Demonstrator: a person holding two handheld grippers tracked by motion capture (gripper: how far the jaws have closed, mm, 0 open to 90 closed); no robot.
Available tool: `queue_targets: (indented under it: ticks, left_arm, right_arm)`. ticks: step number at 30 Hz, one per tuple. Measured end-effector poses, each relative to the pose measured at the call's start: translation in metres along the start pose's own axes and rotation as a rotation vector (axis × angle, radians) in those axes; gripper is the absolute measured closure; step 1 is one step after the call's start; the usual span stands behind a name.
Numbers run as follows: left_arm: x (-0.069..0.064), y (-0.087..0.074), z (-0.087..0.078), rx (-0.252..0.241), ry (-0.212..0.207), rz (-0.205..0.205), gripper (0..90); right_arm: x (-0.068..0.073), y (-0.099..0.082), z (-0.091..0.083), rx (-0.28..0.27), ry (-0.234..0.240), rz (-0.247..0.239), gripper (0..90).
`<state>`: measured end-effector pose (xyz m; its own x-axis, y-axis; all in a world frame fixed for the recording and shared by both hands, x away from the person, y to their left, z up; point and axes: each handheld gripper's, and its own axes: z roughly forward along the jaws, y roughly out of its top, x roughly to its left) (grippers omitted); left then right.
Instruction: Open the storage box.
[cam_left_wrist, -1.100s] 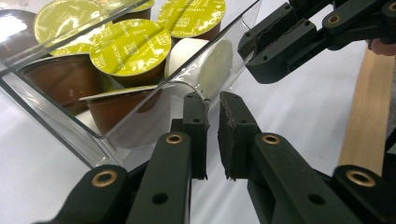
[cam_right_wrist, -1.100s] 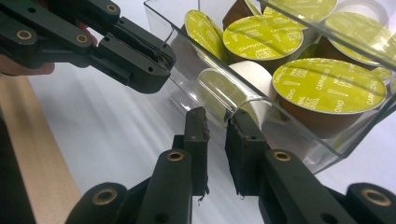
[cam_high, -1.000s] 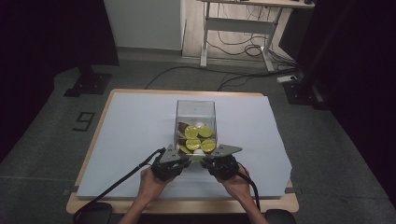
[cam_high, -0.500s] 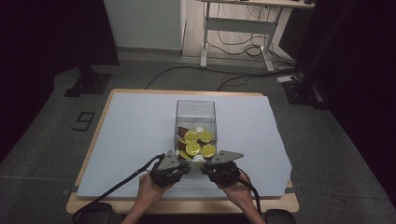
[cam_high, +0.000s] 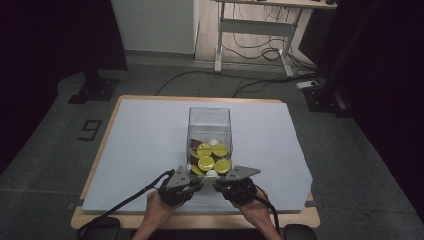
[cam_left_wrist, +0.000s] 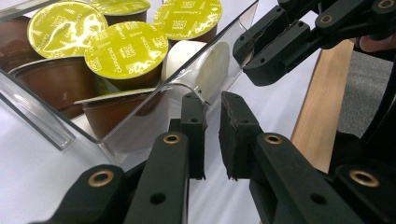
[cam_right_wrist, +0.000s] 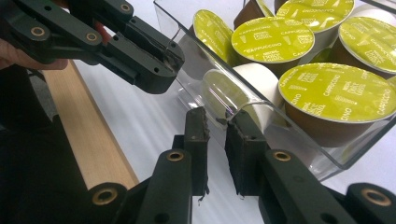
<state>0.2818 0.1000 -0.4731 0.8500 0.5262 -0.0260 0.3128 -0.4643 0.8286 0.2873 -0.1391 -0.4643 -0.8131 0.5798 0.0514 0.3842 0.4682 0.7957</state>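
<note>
Clear plastic box (cam_high: 209, 131) sat mid-table on the white sheet (cam_high: 135, 150), near the front edge, loaded with yellow-lidded capsules (cam_high: 206, 162) plus a white one (cam_right_wrist: 252, 81). I had the left gripper (cam_left_wrist: 212, 135) pinching the box's near wall rim, jaws nearly together. Right gripper (cam_right_wrist: 217, 140) pinched the same rim just beside it. Table (cam_high: 100, 125) edge wooden.
</note>
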Motion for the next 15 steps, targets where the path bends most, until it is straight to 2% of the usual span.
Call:
queue_targets:
  ticks: [15]
  left_arm:
    - [-0.014,-0.004,-0.007,0.012,-0.013,0.013,80.4]
  right_arm:
    - [0.011,-0.006,-0.008,0.011,0.014,-0.013,78.5]
